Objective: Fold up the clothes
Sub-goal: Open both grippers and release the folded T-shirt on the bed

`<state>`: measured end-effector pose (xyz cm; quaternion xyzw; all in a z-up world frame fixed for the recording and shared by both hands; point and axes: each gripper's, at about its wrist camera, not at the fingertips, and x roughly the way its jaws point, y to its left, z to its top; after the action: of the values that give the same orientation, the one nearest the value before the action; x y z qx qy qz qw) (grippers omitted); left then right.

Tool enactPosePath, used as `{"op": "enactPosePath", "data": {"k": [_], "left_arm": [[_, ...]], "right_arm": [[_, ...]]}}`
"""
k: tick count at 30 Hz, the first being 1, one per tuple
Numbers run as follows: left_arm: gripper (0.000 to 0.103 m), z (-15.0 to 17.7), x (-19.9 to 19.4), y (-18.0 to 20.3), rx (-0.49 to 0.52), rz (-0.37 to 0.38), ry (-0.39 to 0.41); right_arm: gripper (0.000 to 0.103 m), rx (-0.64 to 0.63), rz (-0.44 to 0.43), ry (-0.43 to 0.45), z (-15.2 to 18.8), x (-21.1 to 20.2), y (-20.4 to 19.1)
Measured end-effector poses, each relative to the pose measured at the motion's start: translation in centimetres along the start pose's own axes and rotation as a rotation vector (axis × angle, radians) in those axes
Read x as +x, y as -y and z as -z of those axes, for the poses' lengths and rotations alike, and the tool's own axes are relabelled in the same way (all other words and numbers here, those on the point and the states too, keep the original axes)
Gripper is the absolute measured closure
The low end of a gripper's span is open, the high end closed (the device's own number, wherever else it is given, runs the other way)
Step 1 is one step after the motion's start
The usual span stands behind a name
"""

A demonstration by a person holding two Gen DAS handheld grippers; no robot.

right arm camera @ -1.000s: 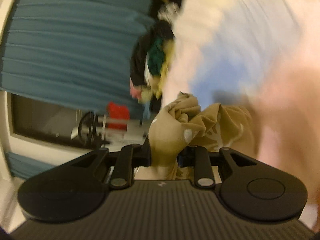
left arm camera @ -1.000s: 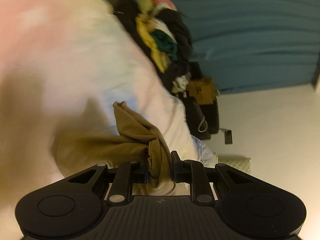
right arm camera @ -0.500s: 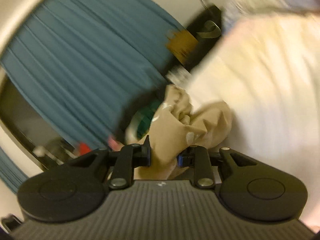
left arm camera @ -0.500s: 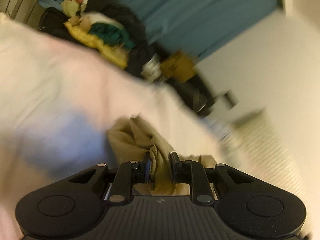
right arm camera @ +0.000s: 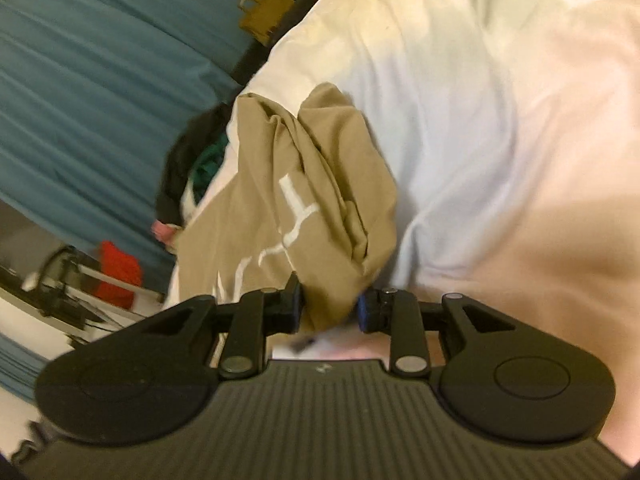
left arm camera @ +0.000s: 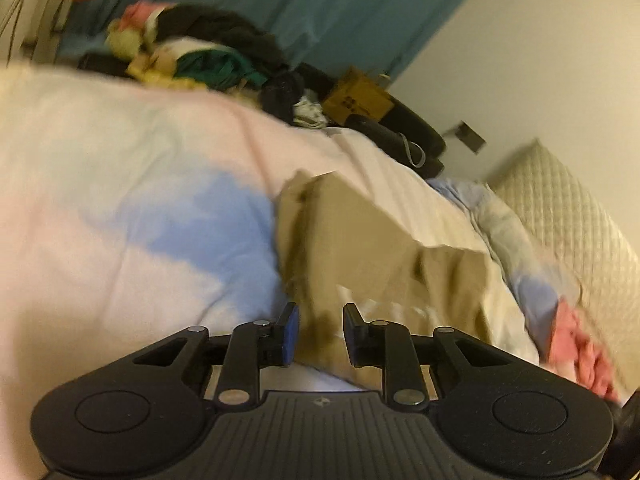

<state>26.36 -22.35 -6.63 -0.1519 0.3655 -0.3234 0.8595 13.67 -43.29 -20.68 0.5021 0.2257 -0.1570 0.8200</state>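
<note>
A tan T-shirt [left arm camera: 360, 248] with white lettering lies spread on the pastel bedspread [left arm camera: 120, 200]. My left gripper [left arm camera: 317, 330] stands open over its near edge, with cloth between the parted fingers but not pinched. In the right wrist view the same tan shirt [right arm camera: 288, 200] is bunched in folds, with white print showing. My right gripper [right arm camera: 330, 304] has its fingers apart on either side of a fold of the shirt, and I cannot tell whether the pads press it.
A pile of dark, yellow and green clothes [left arm camera: 208, 60] lies at the far side of the bed before a teal curtain [left arm camera: 320, 8]. A brown paper bag [left arm camera: 356, 96] stands near it. A quilted cream pillow [left arm camera: 560, 216] and a blue-pink garment [left arm camera: 520, 264] lie right.
Both grippers held bunched tan cloth shut a second ago. The left fingers have now parted and the shirt has dropped flat on the bed; the right fingers have widened too.
</note>
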Motion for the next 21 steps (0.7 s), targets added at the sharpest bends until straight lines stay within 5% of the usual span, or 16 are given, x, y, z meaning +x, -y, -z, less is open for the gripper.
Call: {"op": "enactPosePath", "data": {"k": [8, 16, 18, 20, 21], "left_arm": [[0.057, -1.4, -10.6, 8.7, 0.224, -0.06, 0.086], [0.011, -0.6, -21.9, 15.9, 0.361, -0.116, 0.185], [0.001, 0.1, -24.5, 17.3, 0.396, -0.134, 0.218], [0.0, 1.0, -27.1, 18.3, 0.417, -0.146, 0.255], [0.0, 1.5, -28.3, 18.7, 0.422, -0.149, 0.265]], "right_arm": [[0.074, -0.211, -0.054, 0.061, 0.4, -10.2, -6.0], [0.072, -0.522, -0.107, 0.193, 2.2, -21.5, -13.3], [0.049, -0.577, -0.121, 0.215, 2.8, -23.8, -14.3], [0.014, -0.623, -0.155, 0.255, 3.7, -26.4, -15.0], [0.013, -0.646, -0.168, 0.28, 4.2, -27.4, -15.3]]}}
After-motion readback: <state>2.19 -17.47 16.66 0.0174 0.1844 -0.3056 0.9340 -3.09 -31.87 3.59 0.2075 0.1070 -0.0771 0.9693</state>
